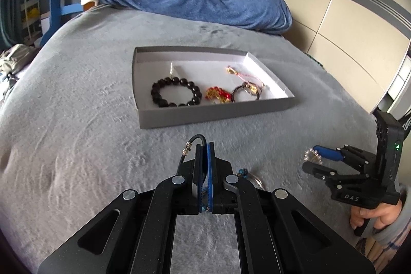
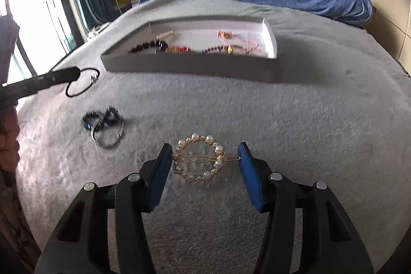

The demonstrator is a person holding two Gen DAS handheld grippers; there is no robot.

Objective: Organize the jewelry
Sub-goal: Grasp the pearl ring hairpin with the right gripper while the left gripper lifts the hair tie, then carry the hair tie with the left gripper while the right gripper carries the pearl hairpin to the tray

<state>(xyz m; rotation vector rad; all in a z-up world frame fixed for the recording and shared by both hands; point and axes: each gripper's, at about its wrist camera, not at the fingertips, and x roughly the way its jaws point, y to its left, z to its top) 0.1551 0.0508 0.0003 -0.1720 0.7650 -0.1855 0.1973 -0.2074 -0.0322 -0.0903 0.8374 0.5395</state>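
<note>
- Two grippers are working over the grey bed (image 2: 295, 107), where a shallow tray (image 1: 213, 111) is holding bracelets.
- Left gripper (image 1: 204, 145) fingers are pressing together on a black cord loop (image 2: 82, 84).
- Right gripper (image 2: 204, 158) fingers are spreading wide around the pearl hair clip (image 2: 199, 158), which is lying between them.

Black hand-held gripper (image 2: 204, 166) frames — blue finger pads (image 2: 250, 176), silver pivot screws, "DAS" lettering, grey sleeve.
</note>
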